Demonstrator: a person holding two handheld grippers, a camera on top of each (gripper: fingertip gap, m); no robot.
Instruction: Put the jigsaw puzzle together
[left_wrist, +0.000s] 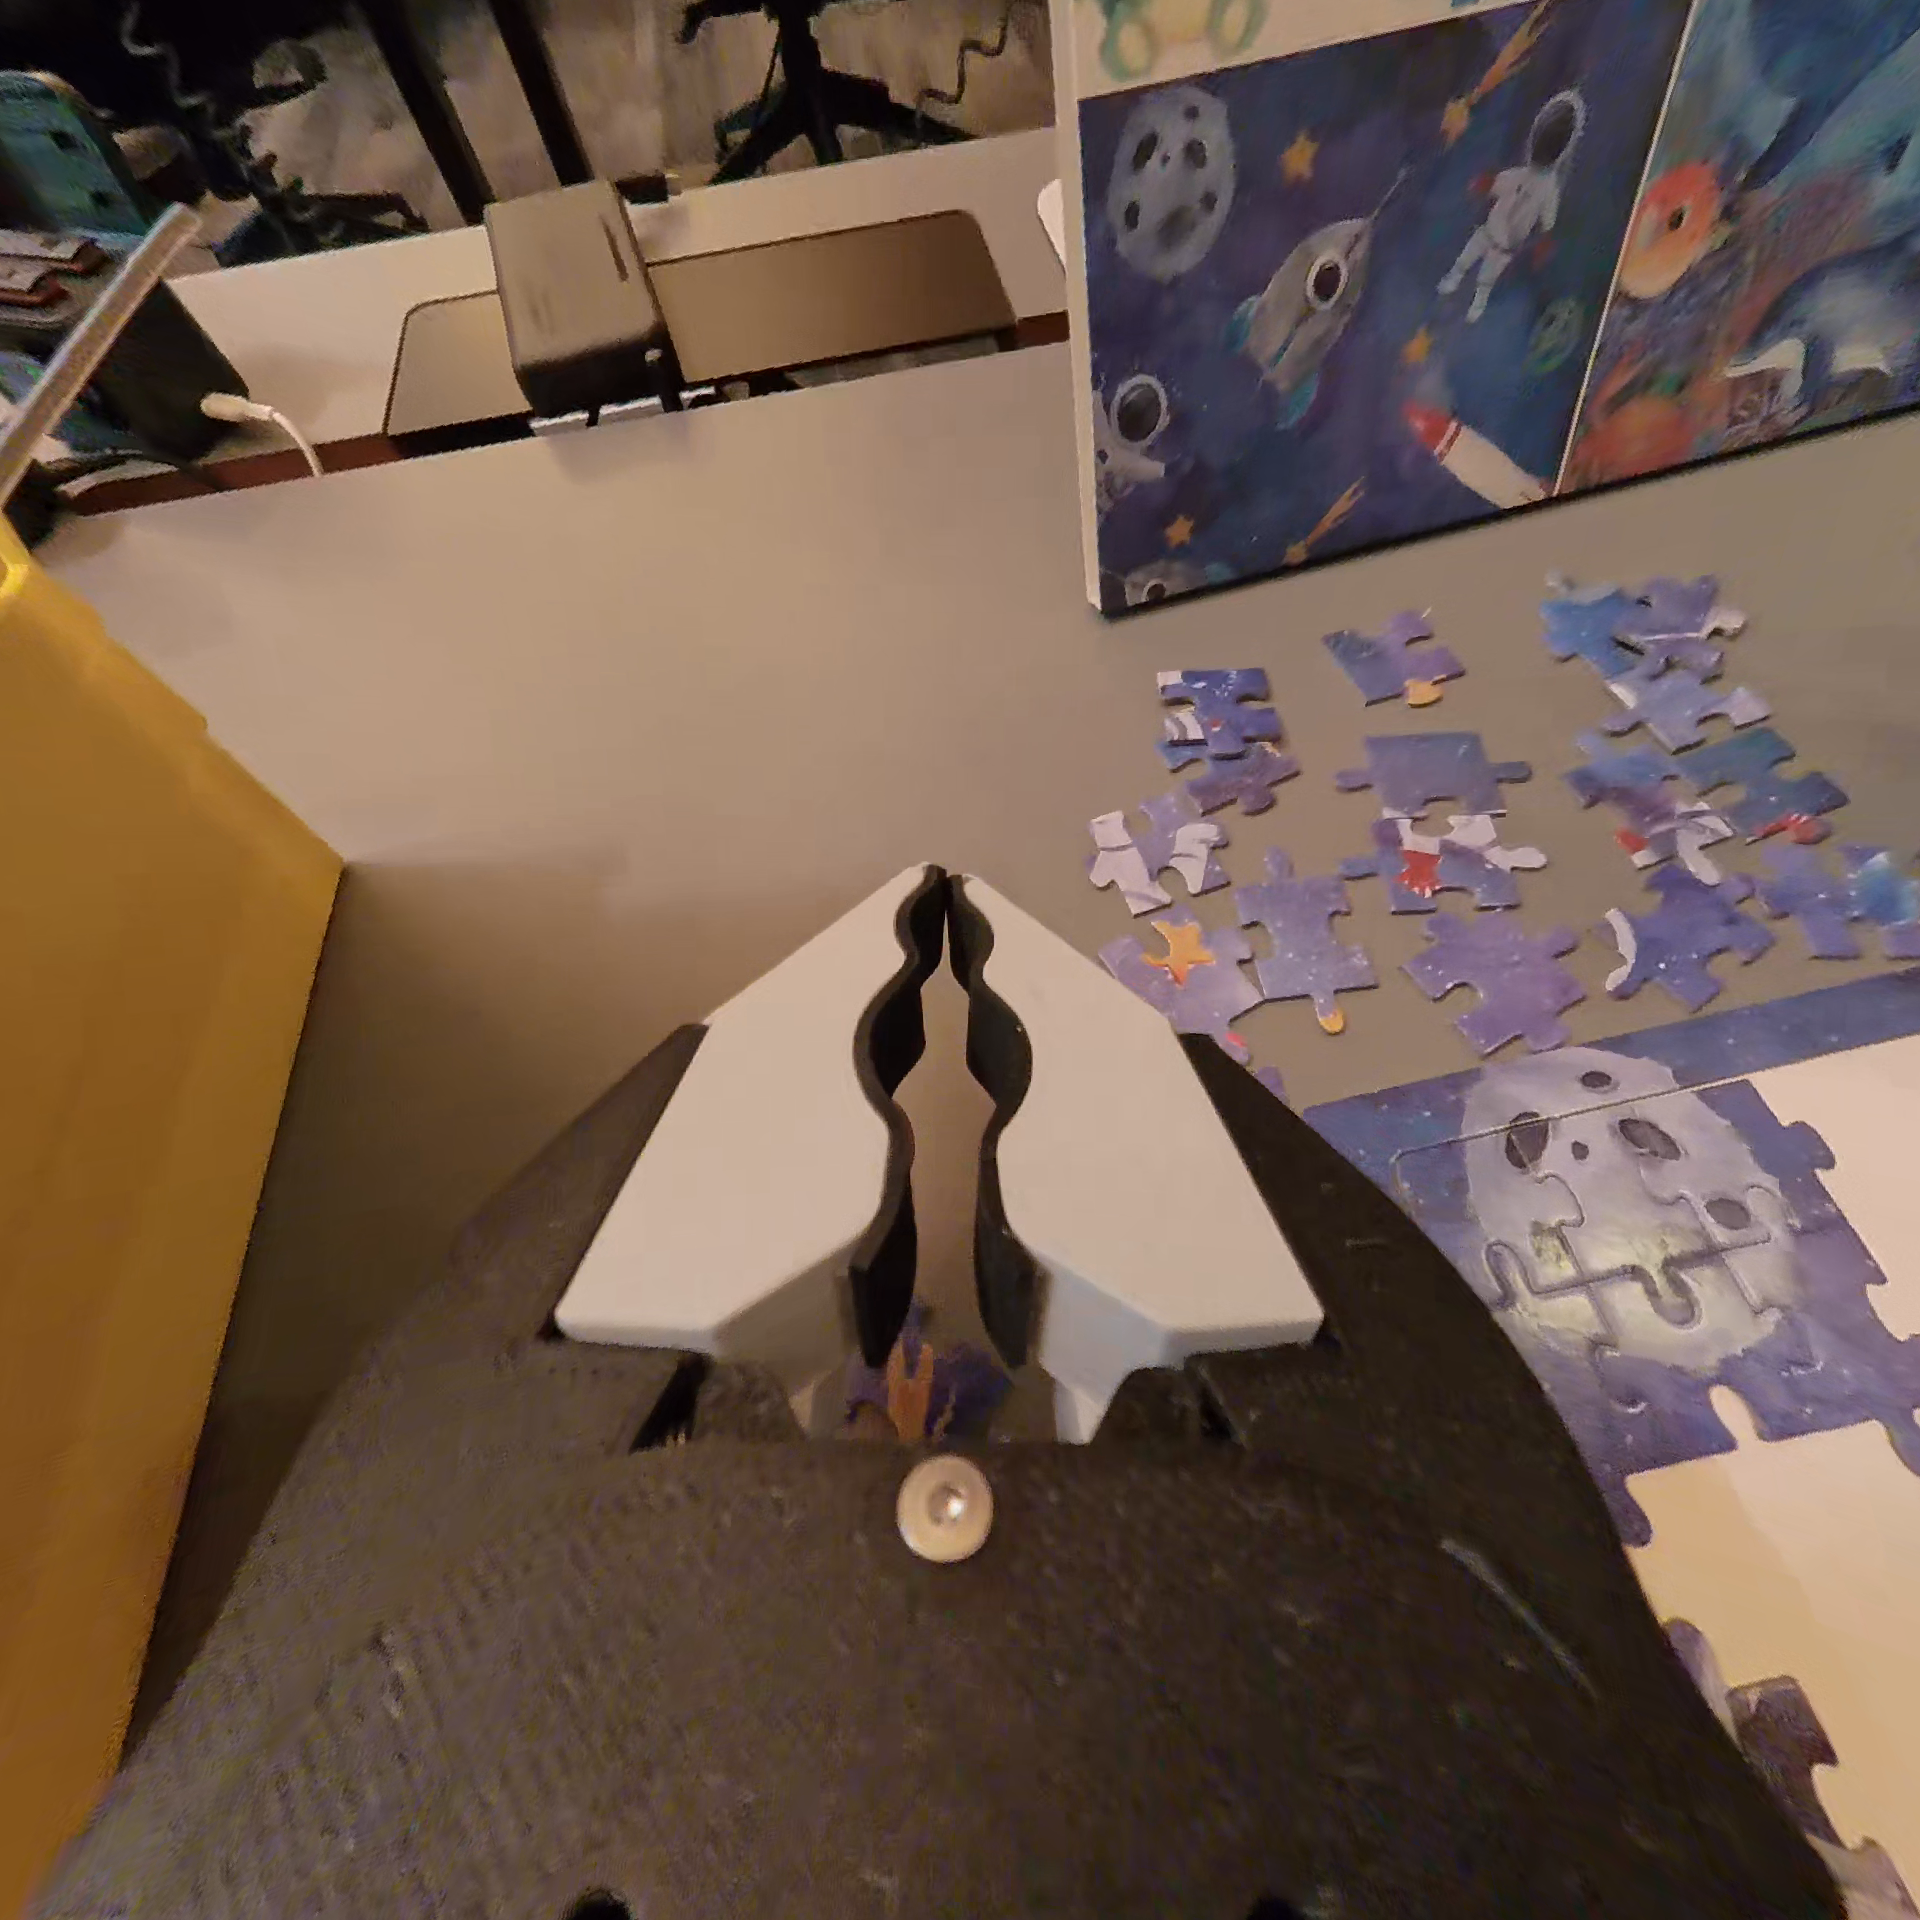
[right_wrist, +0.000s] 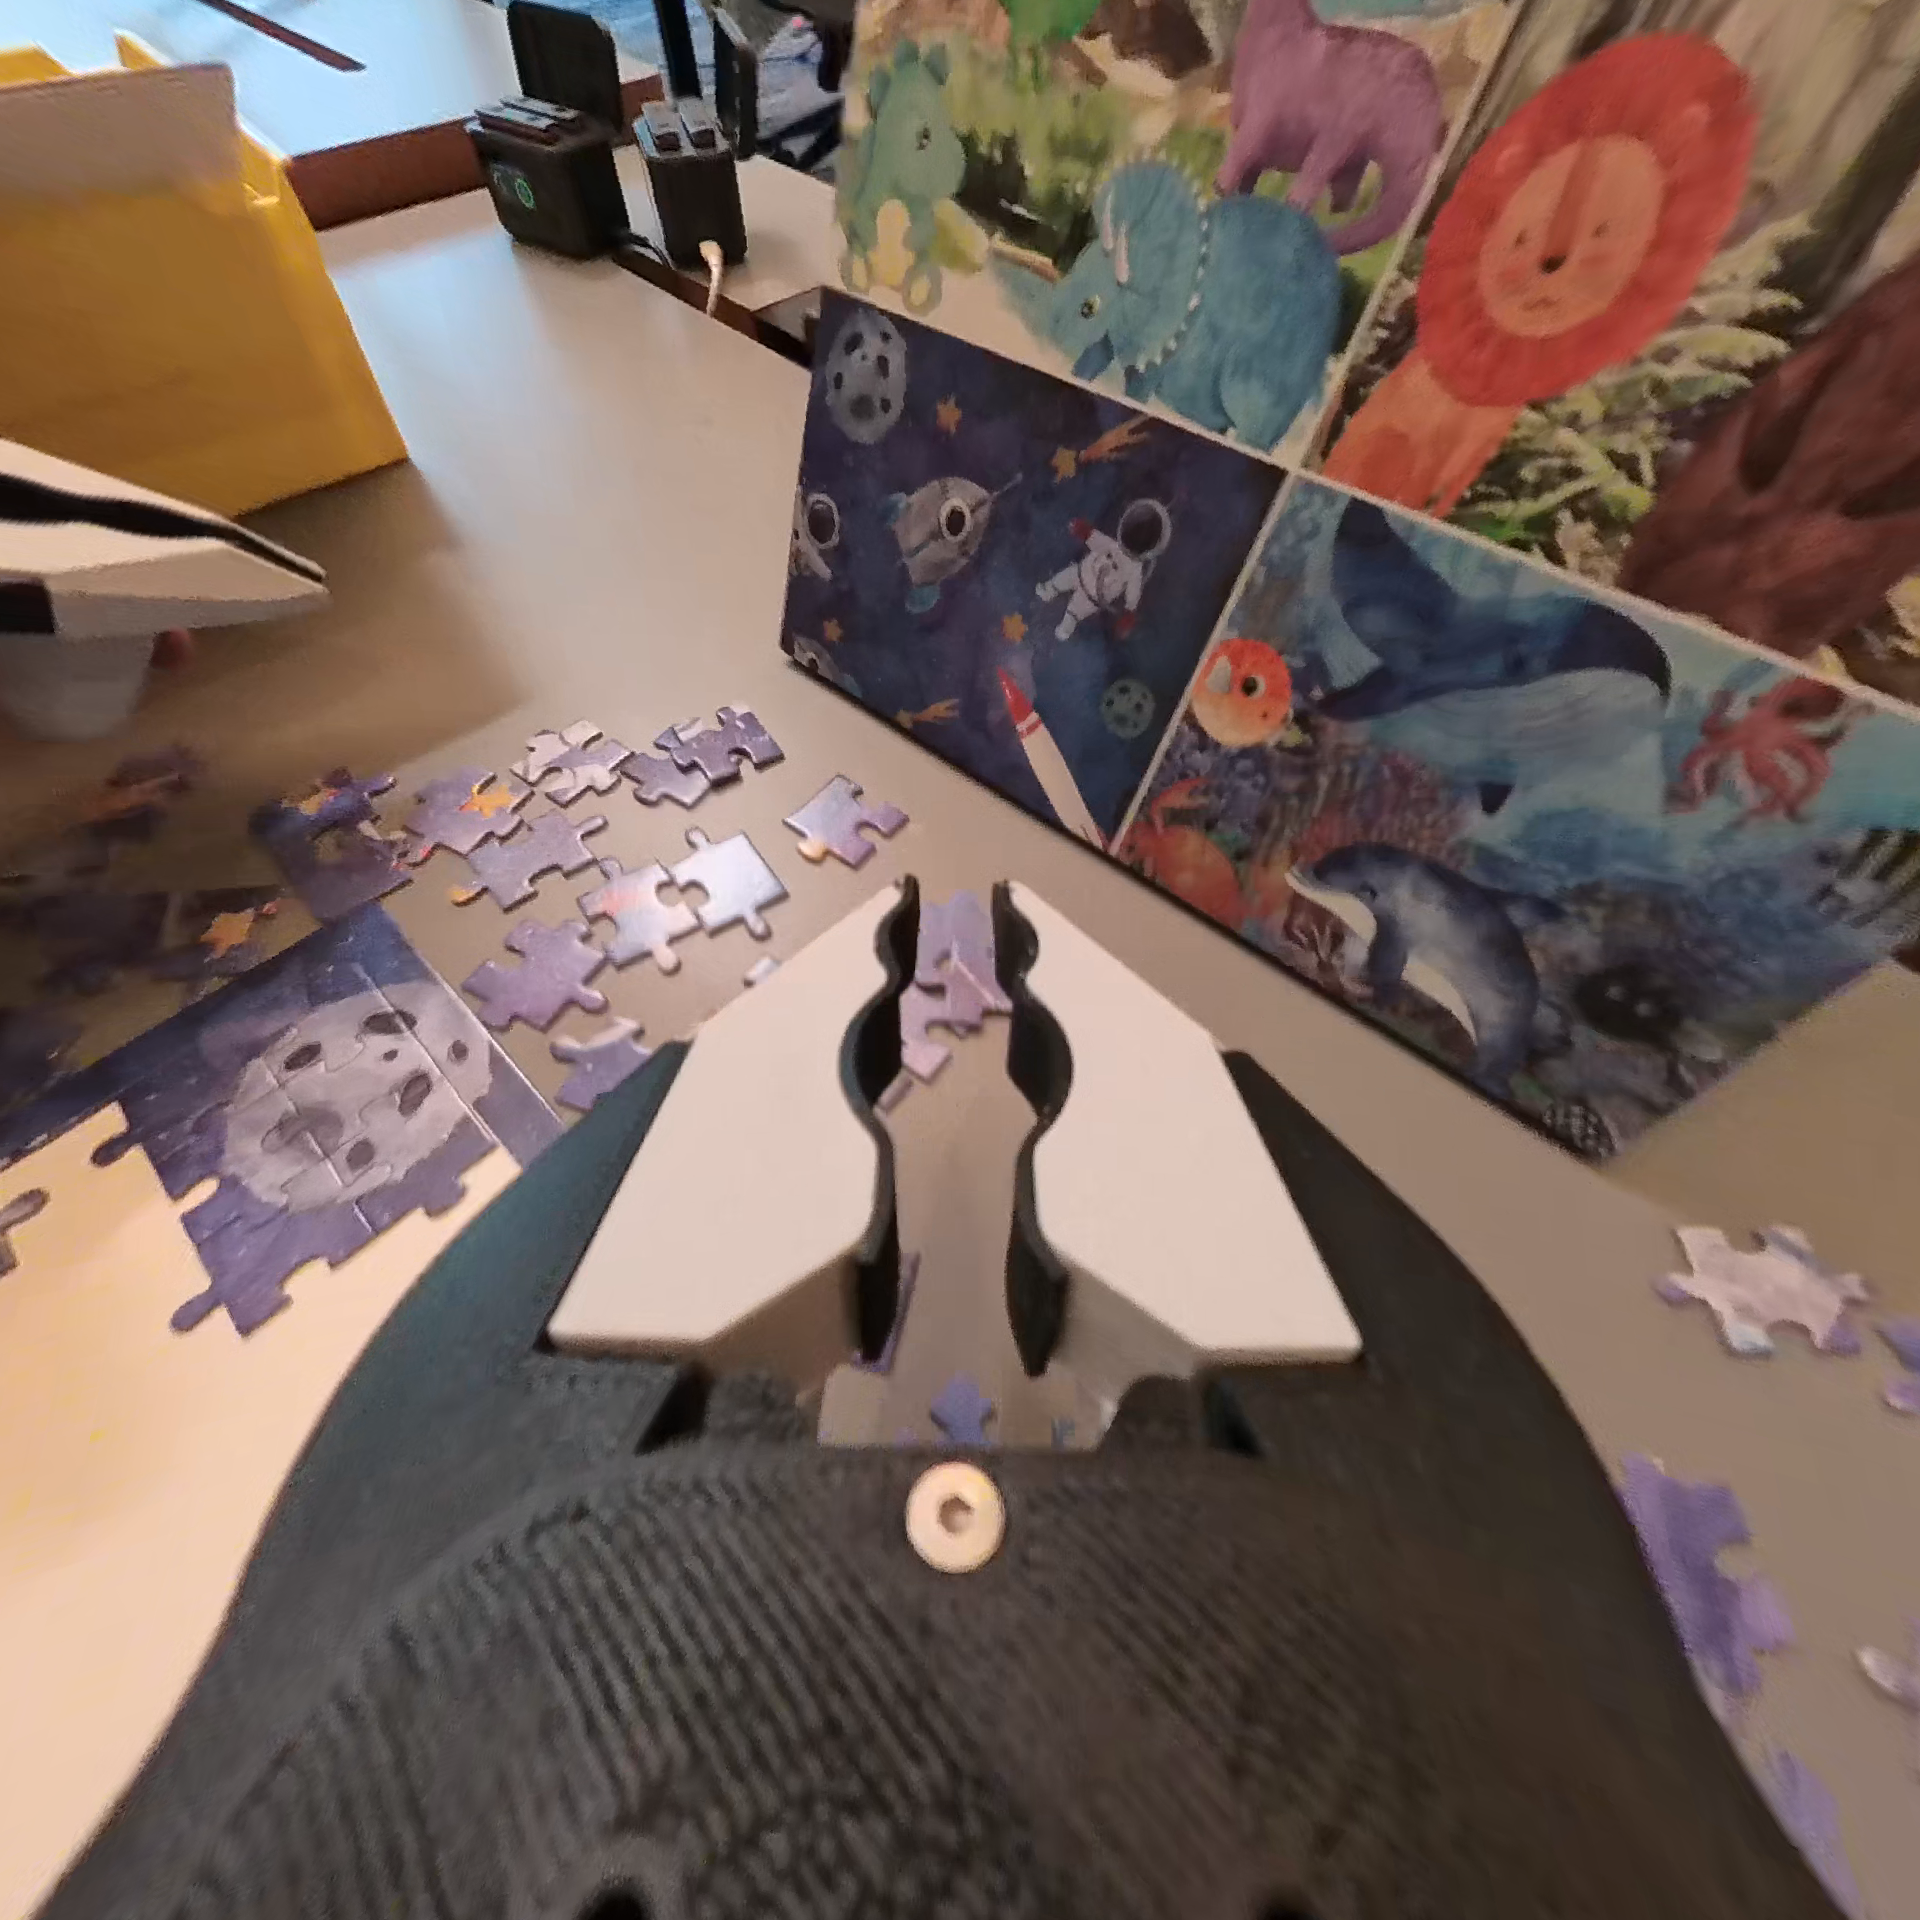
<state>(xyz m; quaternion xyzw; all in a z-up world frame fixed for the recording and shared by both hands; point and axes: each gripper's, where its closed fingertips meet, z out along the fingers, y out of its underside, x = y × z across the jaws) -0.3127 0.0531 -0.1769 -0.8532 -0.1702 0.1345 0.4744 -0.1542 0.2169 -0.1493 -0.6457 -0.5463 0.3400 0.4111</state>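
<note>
Left gripper (left_wrist: 943, 878): black textured body, pale grey wedge fingers, wavy black pads; tips pressed together with nothing between them, centre frame over bare table. In the right wrist view it shows side-on at the left edge (right_wrist: 312, 582).
Right gripper (right_wrist: 956, 894): same build; jaws stand narrowly apart. Pale purple jigsaw pieces (right_wrist: 961, 956) lie between the pads; whether the pads press on them cannot be told.
Table: smooth grey-beige flat top (left_wrist: 623, 644), matte.
Loose pieces: flat purple-blue cardboard jigsaw pieces (left_wrist: 1455, 831) with knobs and sockets, scattered right of centre in the left wrist view; roughly fifteen, some overlapping, so the count is not exact. A few bear orange stars or red and white patches.
Stray pieces: pale lilac jigsaw pieces (right_wrist: 1766, 1288) at right edge of the right wrist view, about four, blurred.
Assembled part: joined section showing a grey cratered moon on dark blue (left_wrist: 1621, 1216), lower right, lying on a cream board (left_wrist: 1818, 1558).
Box: one large upright cardboard puzzle box (right_wrist: 1039, 561), glossy printed panels; space, sea, dinosaur and lion scenes show, four panels counted.
Yellow item: one yellow smooth-sided box or bag (left_wrist: 135, 987), left edge.
Background: two small black charger-like blocks (right_wrist: 623, 187) at top, one with a white cable.
</note>
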